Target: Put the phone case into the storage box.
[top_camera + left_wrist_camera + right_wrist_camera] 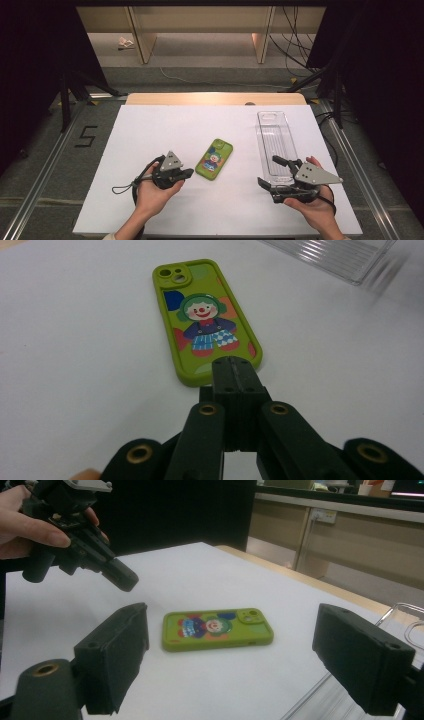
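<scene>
Table (150, 200): a white sheet covers the top in front of me; a strip of bare wood shows along its far edge; my two forearms come in over the near edge

Clear tray (276, 145): long, see-through, ribbed on its floor; it lies on the right half of the sheet, its long side running away from me; my right claw sits just at its near end; in the left gripper view one corner of it (340, 255) shows at the top, well apart from my closed tips

Phone case (214, 159): bright green, camera cut-out at the far end, a clown figure printed on its back; it lies flat on the white sheet near the middle, tilted a little to the right, between my two claws and touching neither; in the left gripper view (205, 320) its near end lies just beyond my jaw tips; in the right gripper view (217, 628) it lies crosswise between my two pads, farther off on the sheet

Right claw (280, 175): held in my right hand low over the sheet, at the near end of the tray; the jaws stand wide apart with nothing between them but the bare sheet and the case farther off

Left claw (187, 173): held in my left hand just left of the case, pointing toward it; the jaws are pressed together, tip against tip, clamped on nothing; in the right gripper view (122, 580) it hangs above the sheet, clear of the case
</scene>
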Tool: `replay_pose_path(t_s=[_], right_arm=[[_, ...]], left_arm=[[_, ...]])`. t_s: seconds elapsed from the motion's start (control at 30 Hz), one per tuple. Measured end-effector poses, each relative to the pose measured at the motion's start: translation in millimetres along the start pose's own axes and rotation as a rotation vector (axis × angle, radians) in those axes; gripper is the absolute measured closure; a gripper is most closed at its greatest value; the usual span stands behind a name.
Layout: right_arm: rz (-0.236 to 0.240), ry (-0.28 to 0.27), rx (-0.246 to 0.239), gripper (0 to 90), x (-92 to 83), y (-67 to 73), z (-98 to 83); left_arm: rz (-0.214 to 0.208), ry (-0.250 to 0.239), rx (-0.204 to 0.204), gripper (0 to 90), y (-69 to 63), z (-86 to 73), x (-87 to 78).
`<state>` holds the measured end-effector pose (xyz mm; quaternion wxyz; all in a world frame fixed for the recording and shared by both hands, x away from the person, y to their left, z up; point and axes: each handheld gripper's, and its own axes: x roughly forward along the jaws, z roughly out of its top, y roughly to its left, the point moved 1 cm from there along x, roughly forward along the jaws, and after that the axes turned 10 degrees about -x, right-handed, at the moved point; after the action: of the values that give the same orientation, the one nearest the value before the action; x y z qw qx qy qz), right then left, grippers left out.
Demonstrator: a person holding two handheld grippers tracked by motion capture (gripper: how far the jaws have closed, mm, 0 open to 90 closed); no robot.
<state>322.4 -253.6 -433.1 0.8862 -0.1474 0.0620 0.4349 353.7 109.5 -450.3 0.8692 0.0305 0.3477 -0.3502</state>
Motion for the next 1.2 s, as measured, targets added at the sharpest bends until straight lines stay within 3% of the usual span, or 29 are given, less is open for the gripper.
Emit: replay_pose_path(t_s=[0.57, 1.2], right_arm=[[0.001, -0.004, 0.0, 15.8, -0.5, -0.4, 0.1], [0.007, -0.003, 0.007, 15.8, 0.3, -0.5, -0.8]], left_arm=[[-0.063, 0.136, 0.052, 89.9, -37.6, 22.8, 66.5], [-0.041, 0.193, 0.056, 89.9, -40.6, 18.3, 98.7]])
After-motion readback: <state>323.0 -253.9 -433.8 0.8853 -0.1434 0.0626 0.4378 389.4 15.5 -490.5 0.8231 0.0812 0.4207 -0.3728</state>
